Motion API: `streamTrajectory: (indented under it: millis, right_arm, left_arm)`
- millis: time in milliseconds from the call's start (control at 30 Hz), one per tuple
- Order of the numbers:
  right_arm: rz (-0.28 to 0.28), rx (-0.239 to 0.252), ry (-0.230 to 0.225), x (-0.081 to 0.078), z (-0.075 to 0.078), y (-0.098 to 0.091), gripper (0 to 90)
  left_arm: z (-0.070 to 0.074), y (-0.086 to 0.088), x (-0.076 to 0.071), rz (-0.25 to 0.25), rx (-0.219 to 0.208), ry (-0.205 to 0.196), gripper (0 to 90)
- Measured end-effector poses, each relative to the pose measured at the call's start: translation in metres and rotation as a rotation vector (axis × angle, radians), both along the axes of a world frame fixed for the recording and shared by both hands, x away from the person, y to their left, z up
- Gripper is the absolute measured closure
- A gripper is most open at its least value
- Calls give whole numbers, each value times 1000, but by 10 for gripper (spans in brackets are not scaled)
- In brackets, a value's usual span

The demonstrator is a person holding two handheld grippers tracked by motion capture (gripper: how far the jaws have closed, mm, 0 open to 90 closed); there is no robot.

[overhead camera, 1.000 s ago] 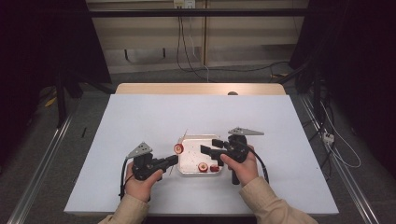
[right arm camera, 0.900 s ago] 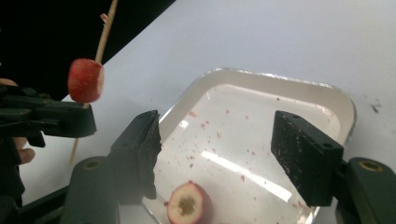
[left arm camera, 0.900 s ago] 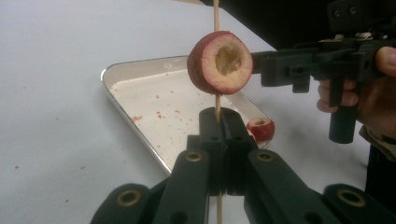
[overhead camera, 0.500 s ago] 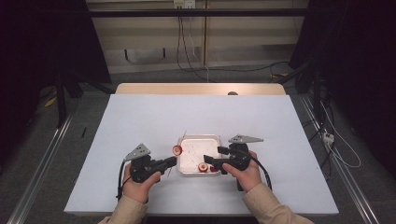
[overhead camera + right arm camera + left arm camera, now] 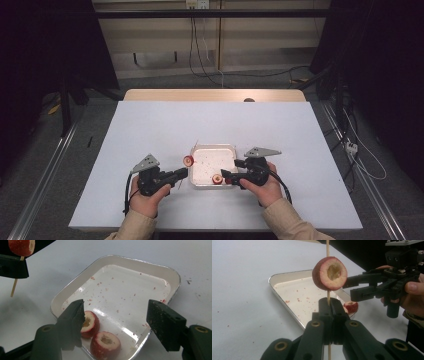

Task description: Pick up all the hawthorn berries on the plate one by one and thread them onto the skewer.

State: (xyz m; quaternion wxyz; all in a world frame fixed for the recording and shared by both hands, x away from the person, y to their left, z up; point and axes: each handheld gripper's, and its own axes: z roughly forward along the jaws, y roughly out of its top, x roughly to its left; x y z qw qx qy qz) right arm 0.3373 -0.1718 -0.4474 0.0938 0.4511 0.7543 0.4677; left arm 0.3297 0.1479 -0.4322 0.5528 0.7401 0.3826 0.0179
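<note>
Three cored red fruit pieces in all, counted across the views.

High view: white tray (image 5: 212,152) near the table's (image 5: 150,130) 6 o'clock edge. Left gripper (image 5: 181,173) at the tray's 9 o'clock, right gripper (image 5: 229,175) at its 4 o'clock. One skewered fruit piece (image 5: 188,160) sits off the tray's 9 o'clock rim; one loose fruit piece (image 5: 217,179) at 6 o'clock inside it.

Left gripper view: jaws clamped tight on a thin wooden skewer (image 5: 328,298), upright, with the fruit threaded above them, hollow core facing the camera. Right gripper beyond, at 3 o'clock, nothing between its jaws.

Right gripper view: jaws have just been closing but stand apart, gripping nothing. Here two loose pieces lie touching in the tray's near corner, one partly behind the left-hand jaw. Red crumbs speckle the tray floor.
</note>
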Motion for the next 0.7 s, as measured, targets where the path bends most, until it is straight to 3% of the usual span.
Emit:
streamTrajectory:
  millis: [100,367,700]
  right_arm:
    - [12,-10,3,-1,-1,0,367]
    - [42,-15,18,-2,-7,8,406]
    - [97,-28,22,-3,-11,23,518]
  left_arm:
    - [0,0,1,-2,1,-2,892]
    - [1,0,1,-2,-5,-5,891]
    - [1,-2,2,-13,-3,-3,891]
